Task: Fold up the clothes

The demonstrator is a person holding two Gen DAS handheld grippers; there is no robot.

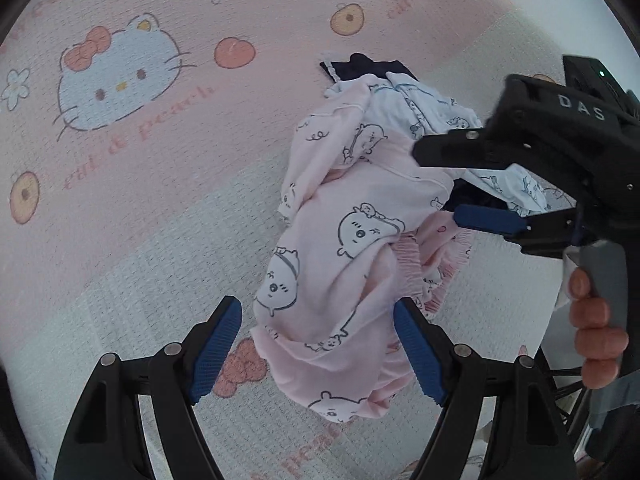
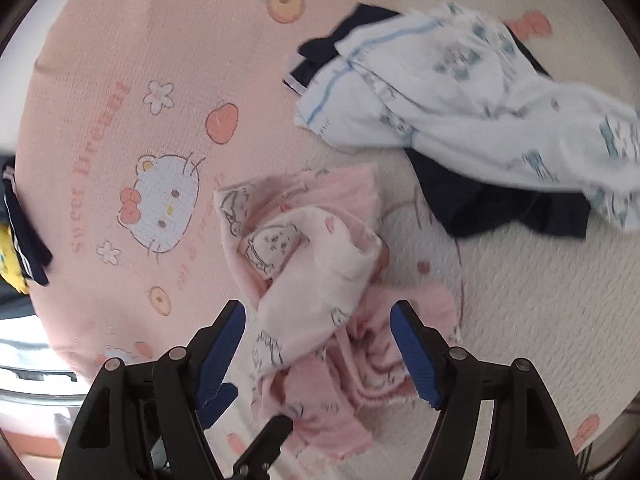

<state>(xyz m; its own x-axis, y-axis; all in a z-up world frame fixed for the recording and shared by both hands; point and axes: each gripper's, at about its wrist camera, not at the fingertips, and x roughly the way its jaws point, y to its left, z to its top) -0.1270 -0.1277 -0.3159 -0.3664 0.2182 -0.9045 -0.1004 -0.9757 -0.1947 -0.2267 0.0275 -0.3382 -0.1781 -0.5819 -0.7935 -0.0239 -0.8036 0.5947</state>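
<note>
A crumpled pink garment (image 1: 344, 264) with cartoon prints lies in a heap on the pink and white Hello Kitty sheet (image 1: 168, 184). My left gripper (image 1: 318, 350) is open, its jaws on either side of the heap's near end. My right gripper (image 1: 452, 184) shows in the left wrist view, open, at the heap's far right edge. In the right wrist view the pink garment (image 2: 316, 288) sits between and beyond the open right gripper (image 2: 320, 350). A white printed garment (image 2: 460, 96) lies over a dark navy one (image 2: 500, 204) farther back.
The white garment (image 1: 424, 108) and navy garment (image 1: 360, 66) lie just behind the pink heap. A yellow and navy item (image 2: 20, 240) sits at the sheet's left edge. The left gripper's tips (image 2: 256, 440) poke in low in the right wrist view.
</note>
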